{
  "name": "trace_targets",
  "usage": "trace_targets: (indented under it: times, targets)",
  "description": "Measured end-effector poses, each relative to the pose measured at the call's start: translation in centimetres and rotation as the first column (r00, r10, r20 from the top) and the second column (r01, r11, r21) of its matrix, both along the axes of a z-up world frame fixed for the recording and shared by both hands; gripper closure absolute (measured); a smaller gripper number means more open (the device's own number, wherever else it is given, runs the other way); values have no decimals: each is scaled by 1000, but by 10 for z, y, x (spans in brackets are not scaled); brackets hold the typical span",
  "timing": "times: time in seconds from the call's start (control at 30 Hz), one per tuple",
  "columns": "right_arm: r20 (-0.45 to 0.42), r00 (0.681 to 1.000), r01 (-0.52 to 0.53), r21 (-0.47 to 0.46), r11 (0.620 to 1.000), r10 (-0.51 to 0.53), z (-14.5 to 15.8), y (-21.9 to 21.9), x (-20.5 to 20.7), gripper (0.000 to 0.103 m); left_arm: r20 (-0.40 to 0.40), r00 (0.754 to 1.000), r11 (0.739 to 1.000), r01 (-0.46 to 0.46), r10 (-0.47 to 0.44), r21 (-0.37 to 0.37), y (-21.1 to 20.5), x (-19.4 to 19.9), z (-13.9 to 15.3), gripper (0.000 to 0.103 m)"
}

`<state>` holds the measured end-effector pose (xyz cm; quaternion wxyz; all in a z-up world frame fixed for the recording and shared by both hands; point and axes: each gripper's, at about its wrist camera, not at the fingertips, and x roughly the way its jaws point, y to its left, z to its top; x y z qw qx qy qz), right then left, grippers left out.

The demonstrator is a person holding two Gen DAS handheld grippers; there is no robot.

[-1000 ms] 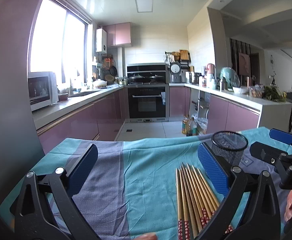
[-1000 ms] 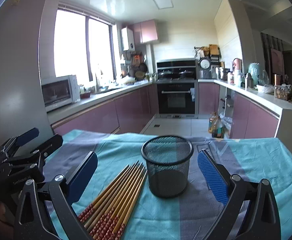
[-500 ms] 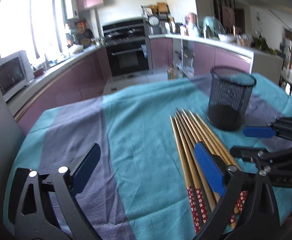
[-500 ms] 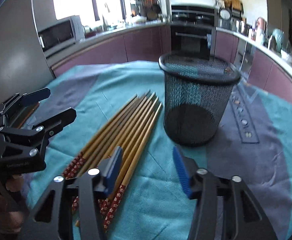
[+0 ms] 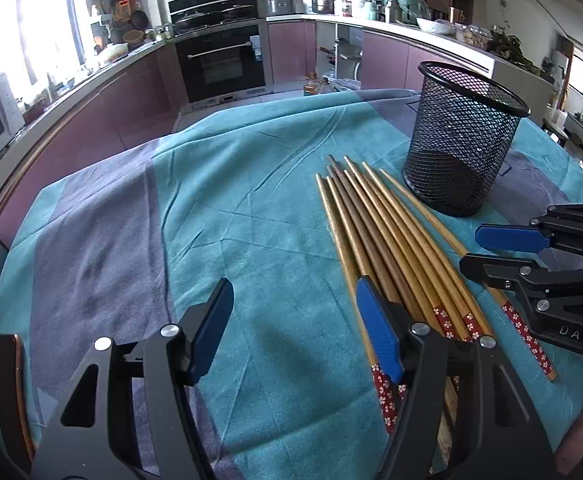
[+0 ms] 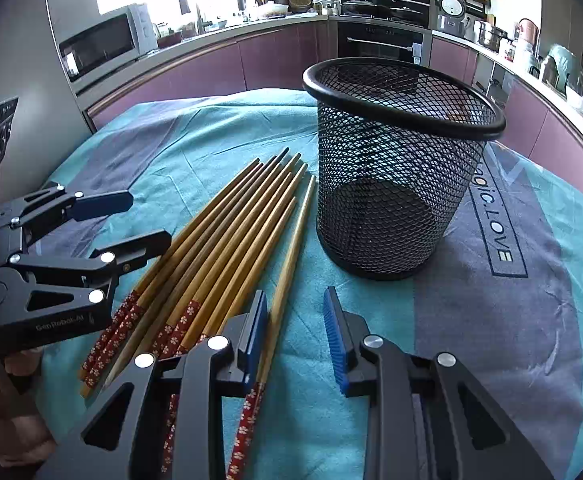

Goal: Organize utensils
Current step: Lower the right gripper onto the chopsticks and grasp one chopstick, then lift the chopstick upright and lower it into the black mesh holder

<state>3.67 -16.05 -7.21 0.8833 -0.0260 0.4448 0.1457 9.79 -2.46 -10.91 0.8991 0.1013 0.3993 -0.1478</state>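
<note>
The chopsticks (image 6: 227,236) lie side by side in a fan on the bench (image 5: 251,216), wooden shafts, red flower-patterned handle ends toward the cameras, thin tips pointing toward the far edge. One lies a little apart on the holder's side. Just beside the tips stands the black mesh holder (image 6: 395,184), upright, nothing visible inside it. A teal and grey-purple cloth (image 5: 103,248) covers the bench. The right gripper (image 6: 297,332) hangs over the outermost chopstick, fingers closing, nothing pinched between them yet. The left gripper (image 5: 295,320) sits over the other edge of the fan, fingers apart and closing, gripping nothing. Kitchen counters curve behind.
</note>
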Motion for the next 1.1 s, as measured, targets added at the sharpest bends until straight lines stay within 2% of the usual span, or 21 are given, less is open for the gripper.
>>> trace_targets:
  times: [0.1, 0.2, 0.33, 0.37, 0.4, 0.43, 0.5, 0.57, 0.6, 0.83, 1.1]
  targets:
    - [-1, 1000, -2, -15, 1000, 2, -1, 2, 3, 76, -18, 1000, 1000, 24, -24, -10, -2, 1, 3, 40]
    - [1, 1000, -7, -28, 1000, 7, -1, 5, 6, 76, -23, 999, 999, 31, -31, 14, -6, 3, 2, 42]
    - [5, 1000, -6, -20, 1000, 6, -2, 6, 10, 84, -52, 998, 999, 34, -34, 0, -8, 13, -3, 51]
    - [4, 1000, -7, -13, 1000, 7, -1, 6, 11, 86, -53, 998, 999, 35, -35, -4, -8, 15, -2, 56]
    - [1, 1000, -8, -4, 1000, 8, -1, 5, 11, 94, -54, 998, 999, 34, -34, -6, -9, 16, -2, 61]
    - [-5, 1000, -10, 14, 1000, 10, -1, 4, 12, 95, -56, 998, 999, 33, -33, -9, -10, 18, -2, 63]
    - [-8, 1000, -3, 33, 999, 4, -1, 1, 12, 97, -67, 997, 999, 35, -37, -31, -11, 20, -1, 80]
    - [-3, 1000, 7, 55, 998, -7, 1, -3, 10, 97, -77, 996, 998, 38, -42, -56, -11, 19, 0, 91]
    - [0, 1000, 11, 67, 998, -11, 2, -6, 8, 97, -76, 996, 997, 34, -39, -66, -12, 19, 1, 93]
    - [53, 998, -26, 148, 989, 19, 24, -22, -10, 97, -26, 999, 990, 37, -41, -137, -3, 1, 20, 95]
    - [145, 987, -106, 251, 962, 71, 61, -38, -28, 97, 73, 994, 973, 92, -78, -212, 5, -27, 76, 95]
